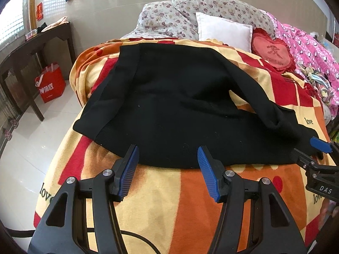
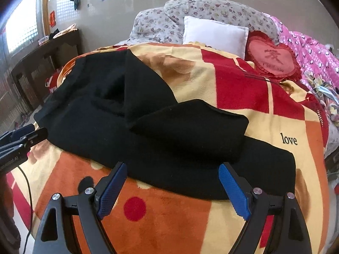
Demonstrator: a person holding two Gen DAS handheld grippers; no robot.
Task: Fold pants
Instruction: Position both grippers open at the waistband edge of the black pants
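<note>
Black pants (image 1: 173, 110) lie spread across the patterned blanket (image 1: 161, 192) on the bed, one leg bent over toward the right; they also show in the right wrist view (image 2: 148, 131). My left gripper (image 1: 168, 151) is open and empty, its blue pads at the near hem of the pants. My right gripper (image 2: 172, 168) is open and empty, its tips over the near edge of the pants. Each gripper shows at the edge of the other's view: the right one (image 1: 317, 148), the left one (image 2: 31, 135).
Floral pillows (image 1: 169, 17), a white pillow (image 1: 222, 29) and a red heart cushion (image 1: 273, 53) lie at the bed's head. A pink quilt (image 1: 313, 48) is at the right. A dark table (image 1: 36, 48) and red bag (image 1: 49, 84) stand on the floor at the left.
</note>
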